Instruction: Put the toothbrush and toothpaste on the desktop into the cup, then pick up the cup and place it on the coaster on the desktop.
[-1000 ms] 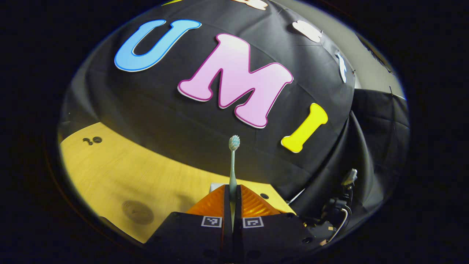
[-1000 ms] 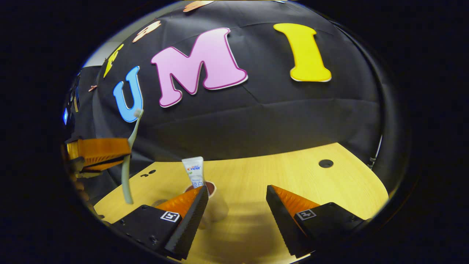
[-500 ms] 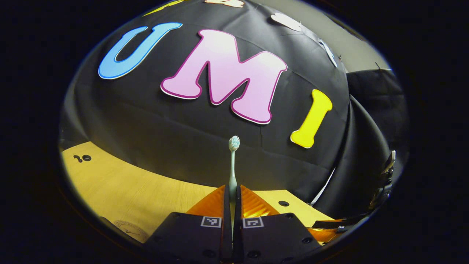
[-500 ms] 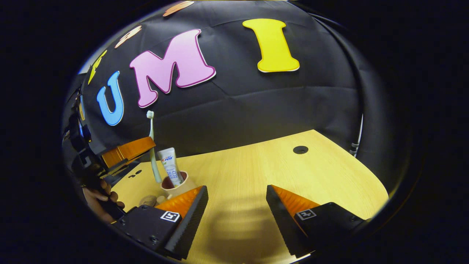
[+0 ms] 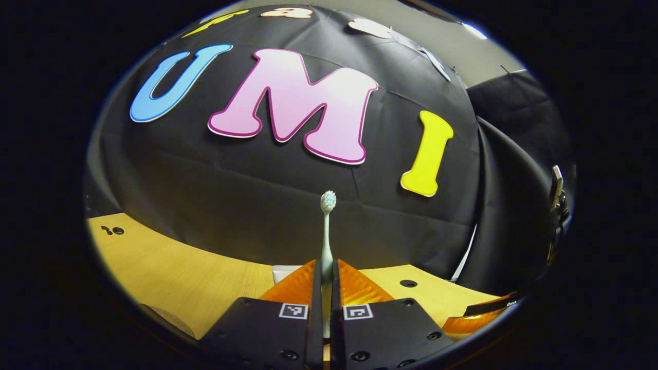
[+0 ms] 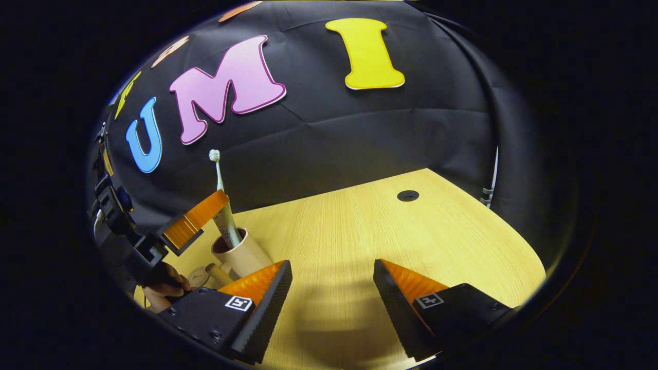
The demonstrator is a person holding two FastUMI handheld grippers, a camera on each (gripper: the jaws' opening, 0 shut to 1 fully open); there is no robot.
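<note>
Your desk point(image 6: 360, 231) shows pale wood grain, matt; the cup point(image 6: 245, 255) smooth plastic; the booth wall point(image 6: 360, 139) creased matt cloth.

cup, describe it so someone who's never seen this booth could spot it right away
On the wooden desktop, look to the left part of the right gripper view, beside the left hand-held gripper holding a toothbrush. The cup is the pale cylinder with a dark inside, the one upright container there, with a toothpaste tube poking out.
</note>
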